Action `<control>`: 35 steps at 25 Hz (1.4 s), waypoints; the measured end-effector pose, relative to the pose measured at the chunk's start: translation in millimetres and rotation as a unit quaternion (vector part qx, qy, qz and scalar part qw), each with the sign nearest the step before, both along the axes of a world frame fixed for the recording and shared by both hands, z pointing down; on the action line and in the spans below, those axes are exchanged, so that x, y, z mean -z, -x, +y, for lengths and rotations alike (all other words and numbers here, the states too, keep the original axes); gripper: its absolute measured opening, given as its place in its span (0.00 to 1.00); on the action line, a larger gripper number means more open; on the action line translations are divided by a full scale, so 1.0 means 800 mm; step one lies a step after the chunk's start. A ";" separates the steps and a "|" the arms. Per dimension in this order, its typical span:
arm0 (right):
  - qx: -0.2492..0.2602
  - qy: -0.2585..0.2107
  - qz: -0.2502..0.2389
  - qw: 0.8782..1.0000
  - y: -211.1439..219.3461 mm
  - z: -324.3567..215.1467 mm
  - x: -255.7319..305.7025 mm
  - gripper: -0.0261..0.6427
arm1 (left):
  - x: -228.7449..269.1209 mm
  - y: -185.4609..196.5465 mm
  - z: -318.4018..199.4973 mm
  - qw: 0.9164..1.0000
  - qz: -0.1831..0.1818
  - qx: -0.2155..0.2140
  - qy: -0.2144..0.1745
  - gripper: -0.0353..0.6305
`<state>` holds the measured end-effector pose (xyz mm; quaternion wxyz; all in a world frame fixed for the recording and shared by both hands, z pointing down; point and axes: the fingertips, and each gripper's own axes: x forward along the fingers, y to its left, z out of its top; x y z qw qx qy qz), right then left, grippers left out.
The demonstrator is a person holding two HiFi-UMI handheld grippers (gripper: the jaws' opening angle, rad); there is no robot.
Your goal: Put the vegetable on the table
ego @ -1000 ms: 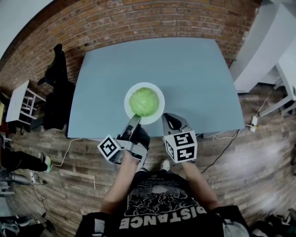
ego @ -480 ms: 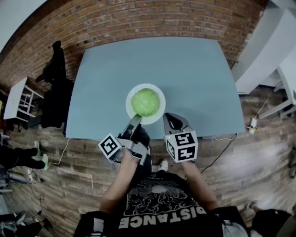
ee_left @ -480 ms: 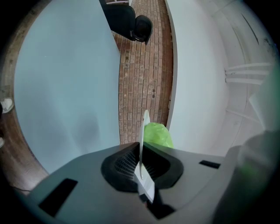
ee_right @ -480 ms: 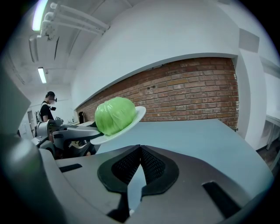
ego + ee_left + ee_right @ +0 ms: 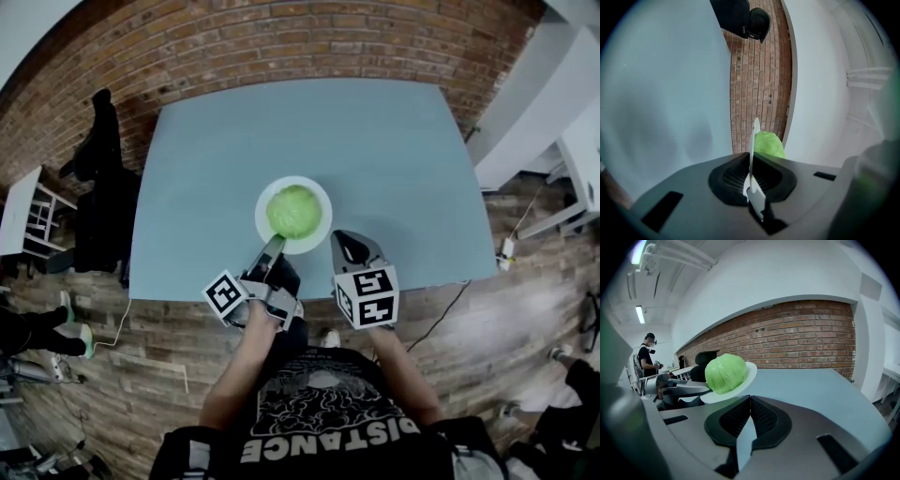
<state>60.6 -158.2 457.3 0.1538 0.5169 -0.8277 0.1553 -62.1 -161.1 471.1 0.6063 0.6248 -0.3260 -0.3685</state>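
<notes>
A green cabbage point(image 5: 293, 210) rests on a white plate point(image 5: 263, 201) held above the near part of the blue-grey table point(image 5: 375, 141). My left gripper point(image 5: 272, 247) is shut on the plate's near rim. In the left gripper view the plate point(image 5: 753, 140) shows edge-on between the jaws, with the cabbage point(image 5: 768, 144) behind it. My right gripper point(image 5: 345, 242) is shut and empty, just right of the plate and apart from it. In the right gripper view the plate point(image 5: 748, 372) is tilted, the cabbage point(image 5: 725, 373) sits on it, and the left gripper point(image 5: 679, 387) holds it from the left.
A black chair with a dark jacket point(image 5: 98, 187) stands off the table's left side, with a white shelf unit point(image 5: 23, 211) beyond it. White desks point(image 5: 562, 122) stand at the right. A brick wall runs behind the table. A person point(image 5: 647, 357) stands far off.
The plate with the cabbage has moved slightly farther in over the table's near edge. The left gripper's hold is the same, and the right gripper has stayed beside it.
</notes>
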 end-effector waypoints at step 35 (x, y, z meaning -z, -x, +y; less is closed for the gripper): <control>-0.017 0.045 0.013 0.999 0.040 -0.101 -0.093 0.05 | -0.158 0.018 -0.097 0.980 -0.137 -0.125 0.074 0.08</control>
